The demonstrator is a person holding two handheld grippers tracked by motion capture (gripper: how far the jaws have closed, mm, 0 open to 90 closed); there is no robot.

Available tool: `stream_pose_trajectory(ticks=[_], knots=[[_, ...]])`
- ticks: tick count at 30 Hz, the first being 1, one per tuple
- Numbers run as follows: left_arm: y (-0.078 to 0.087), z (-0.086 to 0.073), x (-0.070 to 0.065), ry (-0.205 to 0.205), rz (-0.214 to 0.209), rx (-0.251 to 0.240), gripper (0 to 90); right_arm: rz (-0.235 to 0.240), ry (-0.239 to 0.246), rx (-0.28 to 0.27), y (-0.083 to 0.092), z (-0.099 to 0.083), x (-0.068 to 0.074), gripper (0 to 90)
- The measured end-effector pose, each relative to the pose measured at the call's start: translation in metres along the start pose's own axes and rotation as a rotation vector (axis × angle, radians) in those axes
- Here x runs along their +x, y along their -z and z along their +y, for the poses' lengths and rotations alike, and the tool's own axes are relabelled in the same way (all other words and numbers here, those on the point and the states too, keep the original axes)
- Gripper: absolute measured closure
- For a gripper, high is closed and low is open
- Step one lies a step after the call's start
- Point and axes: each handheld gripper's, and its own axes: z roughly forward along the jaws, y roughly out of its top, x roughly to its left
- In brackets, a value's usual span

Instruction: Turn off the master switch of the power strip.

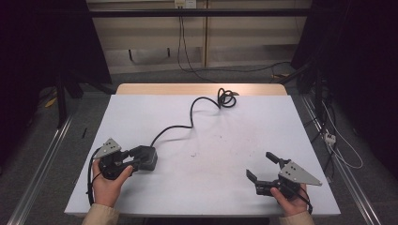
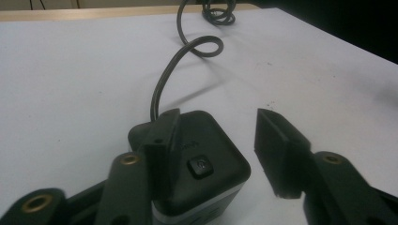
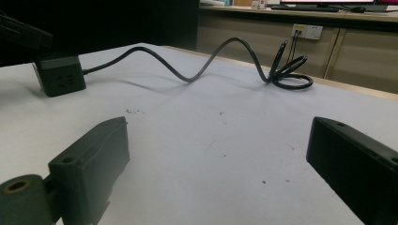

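Note:
A black power cube (image 1: 149,158) with a round button on top (image 2: 201,167) rests on the white table (image 1: 211,192) at the left. Its black cable (image 1: 190,119) snakes toward the far edge and ends in a coil (image 1: 226,98). My left gripper (image 1: 141,159) straddles the cube with its jaws apart. In the left gripper view (image 2: 217,124) one jaw lies against the cube's left side, while the other stands clear of it on the right. My right gripper (image 1: 259,165) rests open near the front right, nothing between its jaws (image 3: 218,133). The cube (image 3: 60,77) and cable (image 3: 206,61) lie far ahead of it.
The table's far edge is a wooden strip (image 1: 202,89). On the floor to the right lie loose cables and a white power strip (image 1: 330,137). Metal rails (image 1: 42,164) run along both sides of the table. A wall outlet (image 1: 184,3) sits behind.

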Motion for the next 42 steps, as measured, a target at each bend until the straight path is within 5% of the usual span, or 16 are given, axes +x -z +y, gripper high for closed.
stream_pose_trajectory(ticks=[27,42], knots=[[0.001,0.002,0.004,0.006,-0.029,0.019,14.8,0.000,-0.005,0.004,0.000,0.000,-0.001,5.7],[0.008,-0.001,0.012,0.013,-0.029,0.006,8.4,0.000,-0.007,0.000,0.000,0.000,-0.001,5.7]])
